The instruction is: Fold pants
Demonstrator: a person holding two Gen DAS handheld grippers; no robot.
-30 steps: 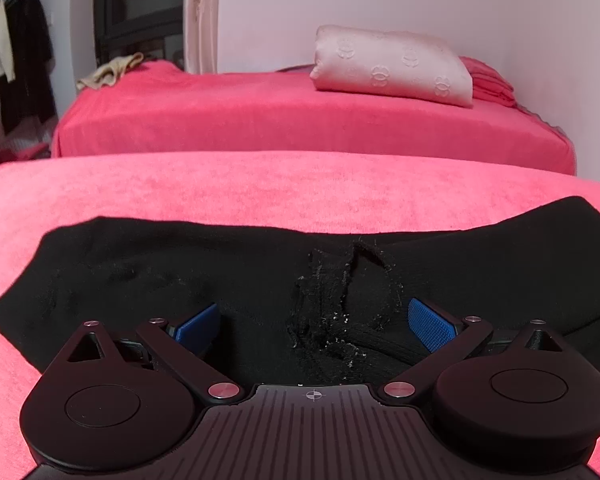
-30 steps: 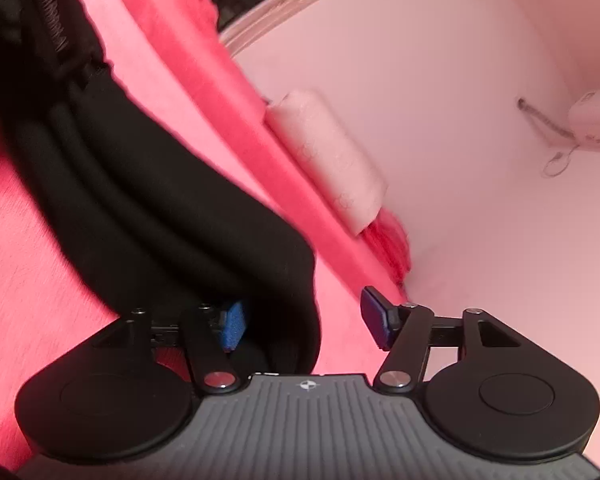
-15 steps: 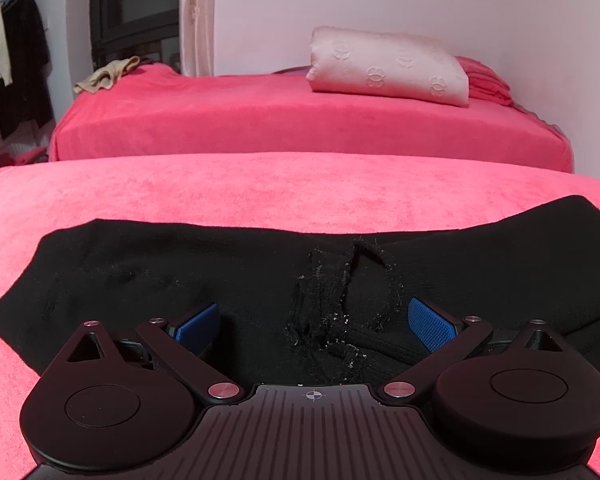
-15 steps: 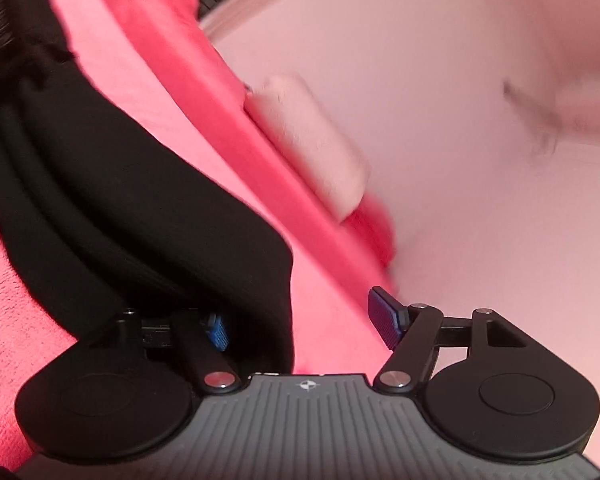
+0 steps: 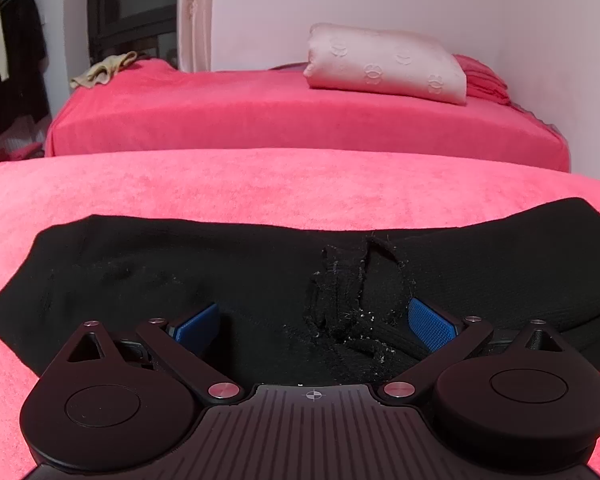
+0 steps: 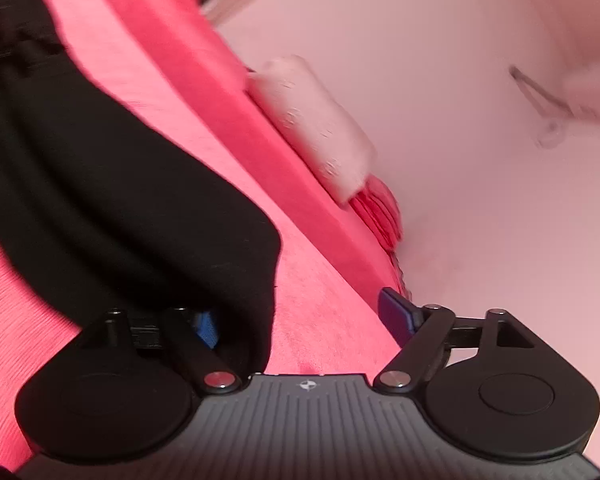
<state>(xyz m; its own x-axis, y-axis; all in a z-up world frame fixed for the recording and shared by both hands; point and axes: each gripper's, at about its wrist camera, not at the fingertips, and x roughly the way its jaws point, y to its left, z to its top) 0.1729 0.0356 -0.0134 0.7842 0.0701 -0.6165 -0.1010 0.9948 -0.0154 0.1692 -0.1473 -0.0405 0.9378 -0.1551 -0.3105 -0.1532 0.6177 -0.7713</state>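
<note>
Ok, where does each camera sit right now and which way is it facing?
Left wrist: on the left gripper, angled down over the black pants, open jaws showing.
Right wrist: on the right gripper, tilted along the pants' end toward the wall, jaws opening.
Shared: pants, pink pillow, red bed cover.

Pink walls point(image 5: 380, 0), 2 red-covered beds point(image 5: 260, 116), dark window point(image 5: 132, 4).

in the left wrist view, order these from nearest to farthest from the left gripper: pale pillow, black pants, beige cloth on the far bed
1. black pants, right under the left gripper, on the near bed
2. pale pillow, far bed, right side
3. beige cloth, far bed's back left corner; close to the pillow in depth, likely slightly farther
</note>
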